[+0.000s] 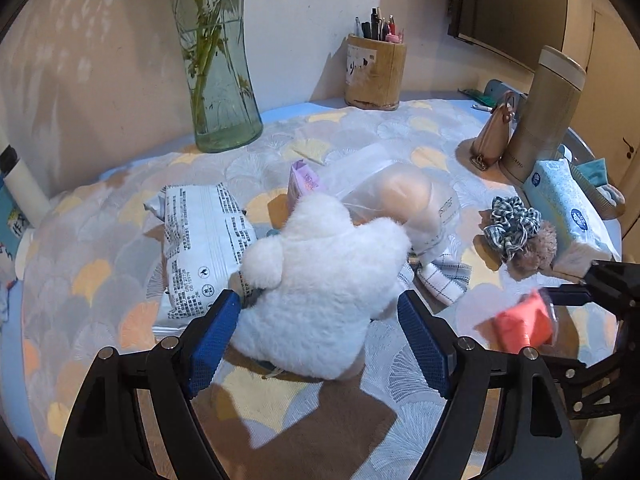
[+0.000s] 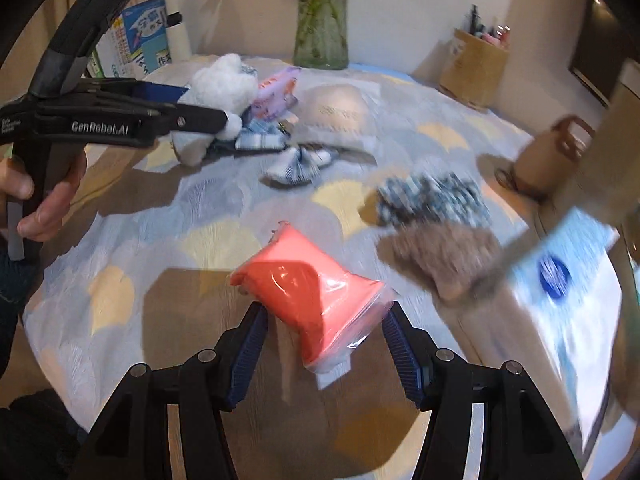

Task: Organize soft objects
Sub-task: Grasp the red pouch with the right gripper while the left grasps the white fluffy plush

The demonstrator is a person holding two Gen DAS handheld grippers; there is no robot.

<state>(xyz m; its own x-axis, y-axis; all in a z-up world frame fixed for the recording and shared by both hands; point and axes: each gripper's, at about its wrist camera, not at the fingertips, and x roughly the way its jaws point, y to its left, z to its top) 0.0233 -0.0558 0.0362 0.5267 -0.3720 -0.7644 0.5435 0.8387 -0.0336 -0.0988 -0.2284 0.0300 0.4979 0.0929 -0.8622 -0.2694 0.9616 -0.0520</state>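
We have two soft things bracketed at once, one per hand. The left tongs (image 1: 320,320) stand wide, and the white plush toy (image 1: 320,280) sits squarely in the gap: the left pad (image 1: 212,340) lies just beside or against its flank near a sewn label, the right pad (image 1: 424,344) just beside its other flank. Whether either pad presses the fur we cannot tell. The toy rests on the patterned cloth of the desk (image 1: 100,280), leaning against a printed white pack (image 1: 204,236) on its left, with a clear bag holding something peach (image 1: 404,196) just beyond it.

The right tongs (image 2: 324,320) are also wide, straddling the coral packet in clear film (image 2: 308,292). This is the relation we judge the next move to turn on: the packet's long axis runs slantwise, from far left to near right, so it does not lie square across the gap. Its near right corner of film reaches almost to the right pad (image 2: 400,352), while the left pad (image 2: 248,344) sits just beside its near left flank. Closing as we stand would likely pinch it on the slant.

To the right of the packet, well blurred, lie a checked scrunchie (image 2: 432,200), a brown fuzzy piece (image 2: 440,252) and a blue tissue pack (image 2: 568,300). The plush belongs to the left hand, the packet to the right; neither is nearer the other's target.
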